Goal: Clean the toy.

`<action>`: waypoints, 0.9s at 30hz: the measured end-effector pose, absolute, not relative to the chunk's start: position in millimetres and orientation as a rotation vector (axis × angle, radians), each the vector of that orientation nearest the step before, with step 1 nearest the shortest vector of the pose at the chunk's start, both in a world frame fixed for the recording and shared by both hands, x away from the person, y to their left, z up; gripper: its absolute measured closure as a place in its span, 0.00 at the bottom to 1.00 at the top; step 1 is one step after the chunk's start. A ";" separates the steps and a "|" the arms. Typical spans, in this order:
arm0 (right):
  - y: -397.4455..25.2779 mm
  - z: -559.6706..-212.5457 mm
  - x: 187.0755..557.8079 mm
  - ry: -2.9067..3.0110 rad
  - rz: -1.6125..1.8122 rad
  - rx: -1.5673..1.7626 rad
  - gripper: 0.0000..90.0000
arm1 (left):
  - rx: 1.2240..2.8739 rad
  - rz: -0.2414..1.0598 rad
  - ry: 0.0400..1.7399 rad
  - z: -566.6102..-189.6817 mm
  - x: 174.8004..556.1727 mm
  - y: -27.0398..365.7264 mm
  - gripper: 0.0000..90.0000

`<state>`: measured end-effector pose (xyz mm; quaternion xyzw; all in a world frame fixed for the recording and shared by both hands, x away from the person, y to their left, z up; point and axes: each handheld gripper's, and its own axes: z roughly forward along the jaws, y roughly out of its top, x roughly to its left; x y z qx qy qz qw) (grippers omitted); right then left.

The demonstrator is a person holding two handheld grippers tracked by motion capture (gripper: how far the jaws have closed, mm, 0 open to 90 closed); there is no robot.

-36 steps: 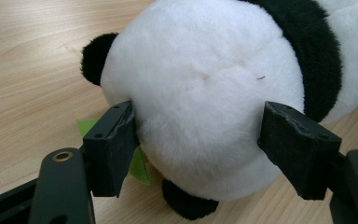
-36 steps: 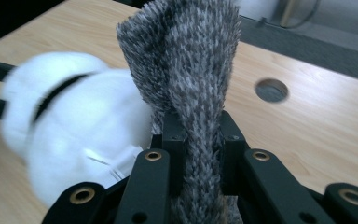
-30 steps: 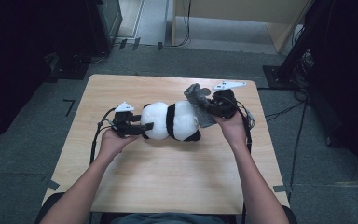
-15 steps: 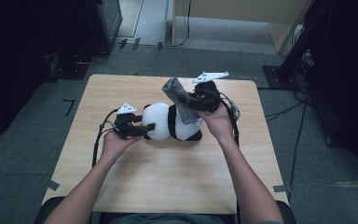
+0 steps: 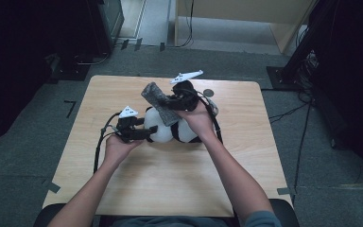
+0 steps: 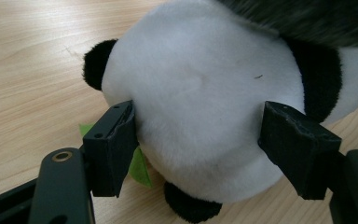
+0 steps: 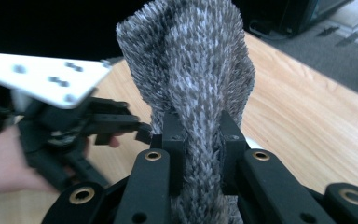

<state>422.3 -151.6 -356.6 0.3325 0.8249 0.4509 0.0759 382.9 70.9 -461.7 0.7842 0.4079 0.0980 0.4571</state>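
A black-and-white panda plush (image 5: 187, 133) lies on the wooden table (image 5: 170, 189). My left gripper (image 5: 150, 128) is open, its jaws astride the panda's white head (image 6: 200, 93), and the left pad (image 6: 114, 140) touches the fur. A green leaf (image 6: 140, 169) pokes out under the head. My right gripper (image 5: 171, 101) hangs above the panda, shut on a grey fuzzy cloth (image 5: 157, 101). In the right gripper view the cloth (image 7: 191, 65) stands up from between the pinched jaws (image 7: 200, 140), with the other gripper's white plate (image 7: 42, 79) at the left.
A small dark round disc (image 5: 208, 92) lies on the table behind the right gripper. Black cables (image 5: 97, 146) trail from the left gripper over the left half of the table. Dark equipment (image 5: 104, 23) and a wooden cabinet (image 5: 246, 19) stand on the floor beyond the far edge.
My right gripper has moved left and lifted, carrying the grey cloth from the panda's rear end to above its head. The left gripper has stayed at the head.
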 end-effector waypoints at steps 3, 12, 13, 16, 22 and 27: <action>-144.3 -368.8 434.7 2.500 1.307 1.029 0.88 | 1.928 0.241 1.008 -462.1 383.3 70.7 0.31; -137.3 -389.4 463.8 2.538 1.201 1.115 0.87 | 1.944 0.266 1.010 -463.9 386.0 68.4 0.31; -137.9 -391.7 466.1 2.539 1.199 1.134 0.87 | 1.943 0.267 1.011 -464.0 386.1 68.2 0.31; -140.1 -396.6 470.2 2.536 1.187 1.149 0.86 | 1.941 0.257 1.020 -464.2 387.0 68.4 0.31; -139.8 -400.2 471.1 2.536 1.138 1.126 0.81 | 1.939 0.236 1.029 -466.2 388.6 69.4 0.30; -138.4 -401.3 470.7 2.540 1.098 1.129 0.84 | 1.947 0.243 1.036 -467.6 389.2 68.7 0.31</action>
